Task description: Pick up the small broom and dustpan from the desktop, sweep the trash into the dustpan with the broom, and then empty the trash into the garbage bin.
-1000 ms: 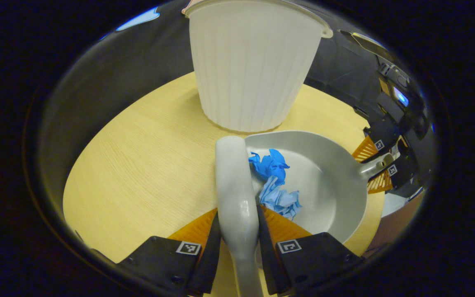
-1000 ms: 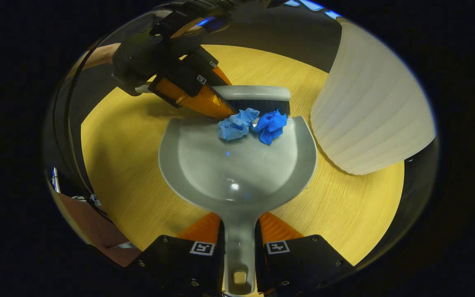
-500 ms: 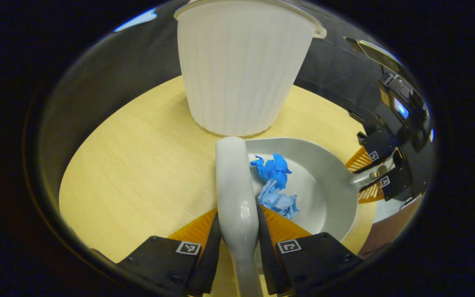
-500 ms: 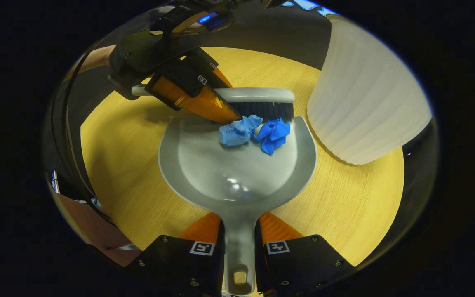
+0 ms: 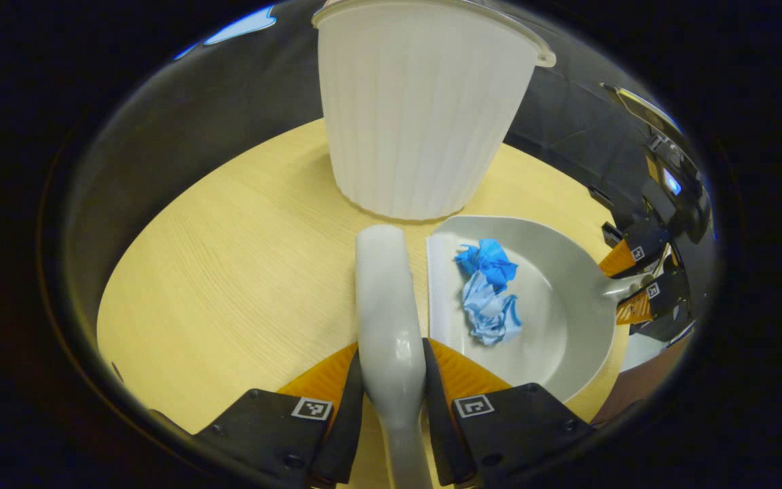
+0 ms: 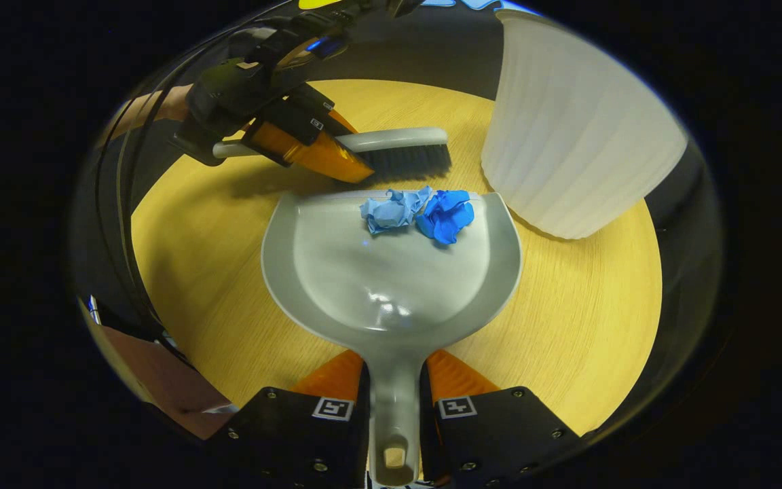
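Left gripper view: the left tool [image 5: 392, 380] clamps the smooth grey broom [image 5: 385, 299], its long axis pointing toward the ribbed white garbage bin [image 5: 418, 122]; crumpled blue trash [image 5: 489, 292] lies in the glossy dustpan [image 5: 561, 305] beside the bin.

Right gripper view: the right tool [image 6: 394, 407] grips the dustpan's handle [image 6: 393, 414], its mouth facing the broom's dark bristles [image 6: 408, 160] on the wood-grain surface [image 6: 567, 339].

One small broom [image 6: 391, 148] lies across the upper middle of the right gripper view. One dustpan [image 6: 391, 272] fills the centre of that view. Two crumpled paper balls sit inside the dustpan near its front edge: one light blue paper ball [image 6: 388, 210] and one dark blue paper ball [image 6: 447, 216], side by side and touching. One white garbage bin [image 6: 574, 136] stands at the upper right. One round table [image 6: 567, 326] carries them all. There are two grippers: the left gripper [image 5: 393, 380] and the right gripper [image 6: 394, 401].
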The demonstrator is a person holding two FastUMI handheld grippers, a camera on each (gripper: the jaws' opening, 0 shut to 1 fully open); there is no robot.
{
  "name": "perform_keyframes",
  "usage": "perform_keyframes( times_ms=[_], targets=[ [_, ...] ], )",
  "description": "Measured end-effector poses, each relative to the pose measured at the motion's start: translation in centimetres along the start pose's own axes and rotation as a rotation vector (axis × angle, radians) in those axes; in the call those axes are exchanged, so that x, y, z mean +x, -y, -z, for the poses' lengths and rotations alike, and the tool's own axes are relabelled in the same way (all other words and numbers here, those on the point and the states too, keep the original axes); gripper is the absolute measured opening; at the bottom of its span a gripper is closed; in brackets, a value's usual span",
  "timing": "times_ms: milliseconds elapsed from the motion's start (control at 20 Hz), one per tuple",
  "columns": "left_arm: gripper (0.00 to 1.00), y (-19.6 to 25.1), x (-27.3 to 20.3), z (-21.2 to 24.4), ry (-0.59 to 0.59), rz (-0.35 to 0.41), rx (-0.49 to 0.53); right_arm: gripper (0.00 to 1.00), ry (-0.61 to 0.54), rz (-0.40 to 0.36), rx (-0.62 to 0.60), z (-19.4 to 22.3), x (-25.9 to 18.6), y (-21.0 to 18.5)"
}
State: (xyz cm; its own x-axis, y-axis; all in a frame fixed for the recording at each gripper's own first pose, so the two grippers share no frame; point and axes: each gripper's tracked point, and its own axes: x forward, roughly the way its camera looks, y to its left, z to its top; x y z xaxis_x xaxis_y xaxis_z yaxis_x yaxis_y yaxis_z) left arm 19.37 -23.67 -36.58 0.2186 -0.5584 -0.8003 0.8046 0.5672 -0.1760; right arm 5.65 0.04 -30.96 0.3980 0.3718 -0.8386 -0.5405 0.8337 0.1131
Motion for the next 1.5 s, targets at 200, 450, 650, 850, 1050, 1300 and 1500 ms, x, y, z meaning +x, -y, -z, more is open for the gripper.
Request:
perform_keyframes(
  times_ms=[200,450,650,850,1050,1300,1500],
  targets=[
    [0.51,-2.9,0.0,1.4,-0.002,-0.022,-0.019,0.31,0.001,0.014,0.037,-0.5,-0.2,-0.5],
    [0.53,-5.6,0.7,4.0,0.0,-0.035,-0.054,0.31,0.011,0.032,0.087,-0.9,-0.4,-1.3],
    [0.51,-8.9,2.1,6.3,0.003,-0.046,-0.059,0.31,0.018,0.041,0.143,-1.4,-0.9,-2.3],
    [0.51,-11.7,5.3,9.0,0.006,-0.052,-0.063,0.31,0.027,0.048,0.203,-1.9,-1.5,-3.1],
    [0.49,-15.2,8.1,12.6,0.008,-0.051,-0.053,0.31,0.022,0.084,0.252,-2.6,-2.9,-2.9],
    [0.51,-19.9,9.6,17.1,0.007,-0.047,-0.064,0.31,-0.014,0.101,0.313,-3.5,-6.1,-2.5],
    [0.51,-23.8,9.8,20.8,0.013,-0.046,-0.084,0.31,-0.034,0.101,0.347,-6.0,-10.7,0.0]
  ],
)
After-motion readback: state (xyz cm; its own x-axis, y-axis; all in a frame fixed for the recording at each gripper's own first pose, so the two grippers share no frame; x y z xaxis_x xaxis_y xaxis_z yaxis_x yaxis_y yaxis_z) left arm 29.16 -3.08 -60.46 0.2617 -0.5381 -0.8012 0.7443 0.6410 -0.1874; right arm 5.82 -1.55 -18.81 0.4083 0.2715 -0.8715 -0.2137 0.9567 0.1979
